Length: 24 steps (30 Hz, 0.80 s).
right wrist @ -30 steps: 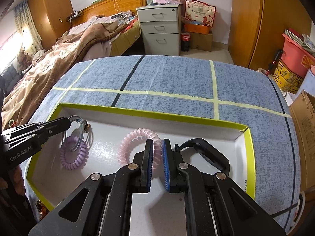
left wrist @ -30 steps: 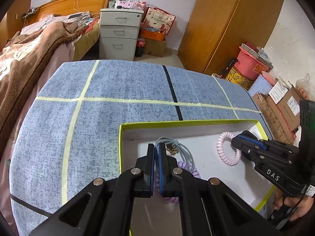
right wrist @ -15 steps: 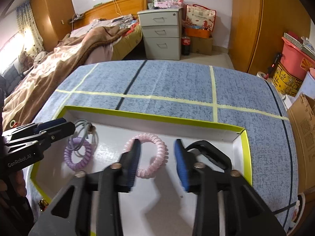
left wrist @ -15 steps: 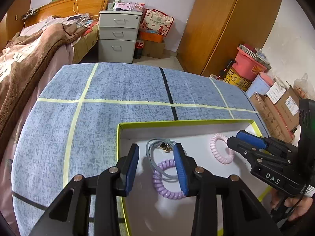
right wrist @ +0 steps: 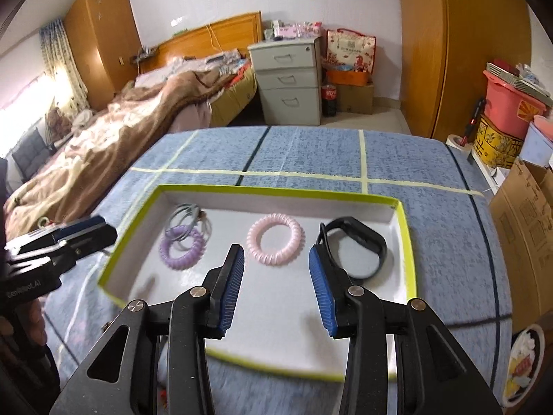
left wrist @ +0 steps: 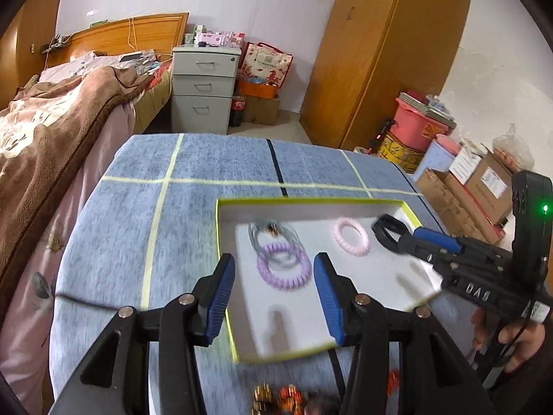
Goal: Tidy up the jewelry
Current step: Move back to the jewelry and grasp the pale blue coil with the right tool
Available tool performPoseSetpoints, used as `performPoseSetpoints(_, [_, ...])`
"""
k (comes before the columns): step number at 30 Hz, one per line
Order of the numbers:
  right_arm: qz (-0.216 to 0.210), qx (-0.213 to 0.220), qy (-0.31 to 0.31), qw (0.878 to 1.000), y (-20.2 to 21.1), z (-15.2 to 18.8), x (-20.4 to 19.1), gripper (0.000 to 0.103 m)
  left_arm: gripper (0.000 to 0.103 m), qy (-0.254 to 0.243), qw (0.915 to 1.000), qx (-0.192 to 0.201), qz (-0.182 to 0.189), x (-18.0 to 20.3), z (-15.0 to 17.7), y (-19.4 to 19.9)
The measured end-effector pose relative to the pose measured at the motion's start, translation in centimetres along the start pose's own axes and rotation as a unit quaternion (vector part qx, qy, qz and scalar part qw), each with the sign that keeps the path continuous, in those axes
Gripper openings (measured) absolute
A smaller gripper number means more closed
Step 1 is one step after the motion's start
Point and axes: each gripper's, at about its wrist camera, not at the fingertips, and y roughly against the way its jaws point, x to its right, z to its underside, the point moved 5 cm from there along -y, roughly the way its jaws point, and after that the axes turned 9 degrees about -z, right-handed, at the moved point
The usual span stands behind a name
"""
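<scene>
Where both pairs of blue pads stood pressed almost together a second ago, the left gripper [left wrist: 274, 294] and the right gripper [right wrist: 276, 288] now stand wide, their jaws having just been opening, with nothing pinched between either pair. Both have also drawn back and up from the white tray [right wrist: 404, 228] with its yellow-green rim, so far more of the tray and of the blue-covered bench [right wrist: 311, 152] shows than before.

Inside the tray, the purple spiral bracelet [left wrist: 283, 269] lies at the left end, overlapping a grey cord loop [left wrist: 273, 237] that carries a small brassy charm; a second ago the left gripper's tips sat right on this pair, and now the purple coil lies free. At the middle, the pink spiral bracelet [right wrist: 275, 239] lies flat and alone, released from the right gripper's pads, which had closed at its near edge. Just beside it at the right end lies the black wristband [right wrist: 359, 247], apart from the pink coil.

Blurred reddish and gold trinkets [left wrist: 280, 397] lie on the bench outside the tray's near edge.
</scene>
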Motion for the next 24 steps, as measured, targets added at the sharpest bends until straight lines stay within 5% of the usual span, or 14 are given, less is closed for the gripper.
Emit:
performPoseSetpoints(12, [-0.003,0.007,0.01,1.0,4.8,5.5,-1.1,0.041,0.053,0.025,0.9994,0.02,-0.013,-1.5,5.3,4.7])
performPoseSetpoints(24, [-0.003,-0.044,0.03,0.999,5.2,11.4,-1.7,0.041,0.055,0.044,0.999,0.009,-0.007,-2.4,9.6,6.4])
